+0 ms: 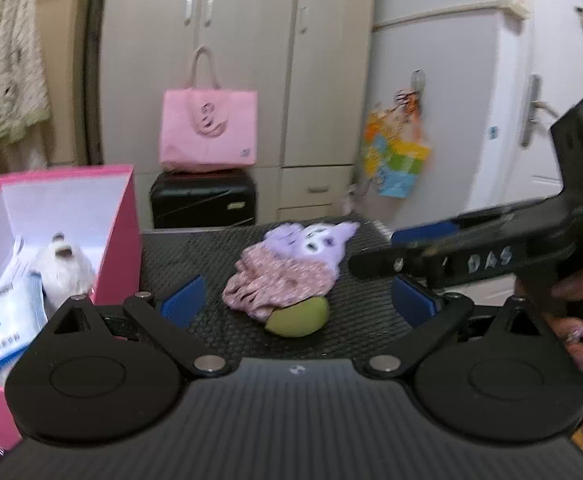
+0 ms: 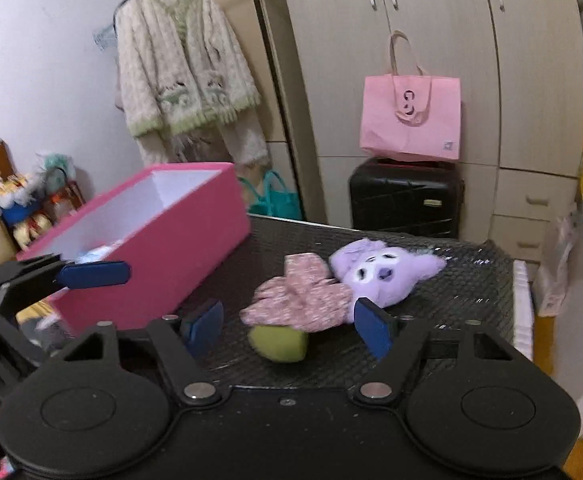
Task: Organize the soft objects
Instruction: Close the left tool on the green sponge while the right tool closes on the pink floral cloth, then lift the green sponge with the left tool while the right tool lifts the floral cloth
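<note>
The green ball point(image 1: 299, 316) is partly covered by the purple plush toy point(image 1: 291, 268), so its upper portion is not visible. The pink box point(image 1: 119, 236) is cut off by the left frame edge, and its contents are only partly visible. The right gripper point(image 1: 423, 260) is motion-blurred.

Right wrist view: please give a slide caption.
Open right tool facing purple plush doll on black mat, pink box beside.

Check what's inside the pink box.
Pink box: a white plush toy and a blue-white soft pack are visible. Whatever lies beneath them and along the near wall is hidden.
</note>
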Tool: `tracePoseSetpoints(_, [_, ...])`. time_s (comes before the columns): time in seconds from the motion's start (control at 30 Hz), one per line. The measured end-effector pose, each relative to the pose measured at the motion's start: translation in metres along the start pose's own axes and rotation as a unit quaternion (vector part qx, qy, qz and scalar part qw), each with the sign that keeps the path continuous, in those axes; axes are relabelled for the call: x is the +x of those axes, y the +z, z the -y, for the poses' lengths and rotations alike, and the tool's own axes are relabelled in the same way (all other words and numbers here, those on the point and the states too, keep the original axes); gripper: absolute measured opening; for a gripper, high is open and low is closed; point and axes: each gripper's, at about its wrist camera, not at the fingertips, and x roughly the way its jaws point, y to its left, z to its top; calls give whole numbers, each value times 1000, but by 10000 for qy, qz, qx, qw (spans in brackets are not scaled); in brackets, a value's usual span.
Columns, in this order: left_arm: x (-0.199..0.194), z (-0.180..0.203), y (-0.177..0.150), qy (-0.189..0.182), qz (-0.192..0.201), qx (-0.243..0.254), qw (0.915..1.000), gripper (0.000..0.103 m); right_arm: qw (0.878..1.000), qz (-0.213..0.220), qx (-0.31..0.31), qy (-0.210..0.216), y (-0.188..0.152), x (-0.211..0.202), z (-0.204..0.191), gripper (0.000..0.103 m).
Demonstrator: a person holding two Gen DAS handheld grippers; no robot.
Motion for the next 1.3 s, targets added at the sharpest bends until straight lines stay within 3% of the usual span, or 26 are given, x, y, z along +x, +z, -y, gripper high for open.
tracePoseSetpoints(0.13, [25,-6,-10,-70,-273,-220,9994,99,9995,-87,197,224,6,22,16,78])
tracePoseSetpoints(0.33, [56,5,-15,133,-472,47,9988,95,9987,-323,-117,377,17,49,18,78])
tracePoseSetpoints(0.47, [80,7,-17,246,-775,-99,9966,76,9965,-506,-355,559,22,66,15,78])
tracePoseSetpoints(0.6, [98,0,-20,374,-1026,-500,9928,72,9930,-761,-481,760,24,88,18,79])
tracePoseSetpoints(0.77, [103,-2,-24,385,-1002,-676,9919,65,9904,-1067,-399,782,23,114,30,83])
tracePoseSetpoints(0.93, [103,4,-26,403,-900,-664,9929,52,9833,-1420,-70,1138,17,129,41,87])
tracePoseSetpoints(1.03, [103,9,-25,479,-832,-585,9937,50,9837,-1363,28,1169,14,130,44,86])
tracePoseSetpoints(1.13, [102,11,-26,488,-820,-541,9940,49,9843,-1295,102,1196,13,128,47,66])
tracePoseSetpoints(1.23, [101,11,-26,451,-858,-537,9938,49,9819,-1291,231,1370,14,126,48,36])
tracePoseSetpoints(1.27, [99,11,-27,434,-856,-532,9940,49,9840,-1236,158,1275,14,122,45,20])
tracePoseSetpoints(1.3, [95,11,-27,415,-847,-522,9942,49,9867,-1166,10,1130,15,118,39,20])
